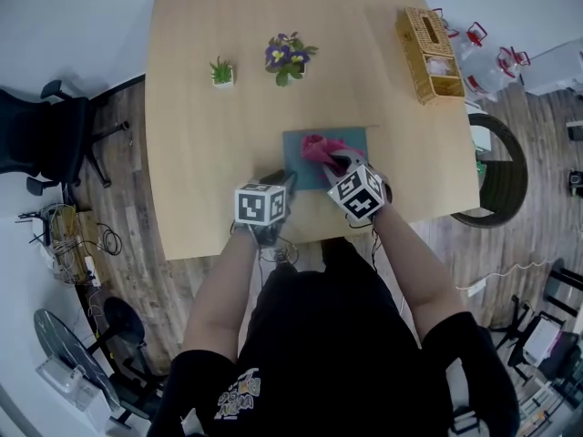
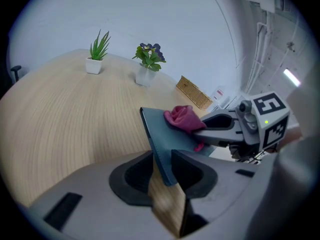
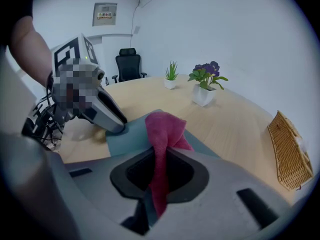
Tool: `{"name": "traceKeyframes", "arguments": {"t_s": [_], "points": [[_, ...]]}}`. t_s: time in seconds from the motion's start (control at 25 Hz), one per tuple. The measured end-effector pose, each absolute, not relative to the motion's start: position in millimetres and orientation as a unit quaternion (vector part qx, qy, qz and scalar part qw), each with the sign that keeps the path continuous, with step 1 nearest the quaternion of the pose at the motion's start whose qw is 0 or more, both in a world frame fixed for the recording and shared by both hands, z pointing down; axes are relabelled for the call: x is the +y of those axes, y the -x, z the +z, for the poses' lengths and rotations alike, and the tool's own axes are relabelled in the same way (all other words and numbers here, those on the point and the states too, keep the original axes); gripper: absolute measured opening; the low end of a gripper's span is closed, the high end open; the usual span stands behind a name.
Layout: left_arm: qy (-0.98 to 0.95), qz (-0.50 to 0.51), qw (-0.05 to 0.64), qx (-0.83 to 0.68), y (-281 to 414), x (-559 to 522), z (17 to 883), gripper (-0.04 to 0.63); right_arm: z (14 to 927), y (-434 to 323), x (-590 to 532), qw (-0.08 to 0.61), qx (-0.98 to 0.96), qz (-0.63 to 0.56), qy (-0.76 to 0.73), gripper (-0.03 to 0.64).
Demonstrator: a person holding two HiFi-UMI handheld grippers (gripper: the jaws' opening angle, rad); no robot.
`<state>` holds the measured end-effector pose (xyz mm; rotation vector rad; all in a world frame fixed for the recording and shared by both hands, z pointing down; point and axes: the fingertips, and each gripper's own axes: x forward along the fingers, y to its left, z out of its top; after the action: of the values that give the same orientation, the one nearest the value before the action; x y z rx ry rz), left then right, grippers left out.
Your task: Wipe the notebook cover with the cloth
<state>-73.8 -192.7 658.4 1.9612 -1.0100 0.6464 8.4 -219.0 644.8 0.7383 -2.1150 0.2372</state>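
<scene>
Gripping the near left corner of the notebook, our left tool is clenched on the edge of its teal cover. The notebook lies on the table, close to the table's near edge. Our right tool is clamped on the pink cloth, and the cloth's bunched end rests on the notebook's cover, around its middle. Both tools reach in over the notebook's near side, ours on the left at the corner, the other just right of it. Well beyond the notebook stand a small green plant and a purple-flowered plant. A wicker basket sits far off to the notebook's right.
</scene>
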Motion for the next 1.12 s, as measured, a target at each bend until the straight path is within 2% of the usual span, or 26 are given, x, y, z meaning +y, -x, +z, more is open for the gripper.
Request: {"name": "traceKeyframes", "arguments": {"t_s": [0.44, 1.12], "points": [[-0.777, 0.257, 0.414, -0.398, 74.8, -192.5, 657.1, 0.107, 644.4, -9.2, -177.6, 0.410, -0.845, 0.136, -0.316, 0.057], [-0.777, 0.245, 0.440, -0.378, 69.3, -186.3, 664.5, 0.101, 641.6, -17.2, -151.1, 0.304, -0.843, 0.286, -0.340, 0.057]]}}
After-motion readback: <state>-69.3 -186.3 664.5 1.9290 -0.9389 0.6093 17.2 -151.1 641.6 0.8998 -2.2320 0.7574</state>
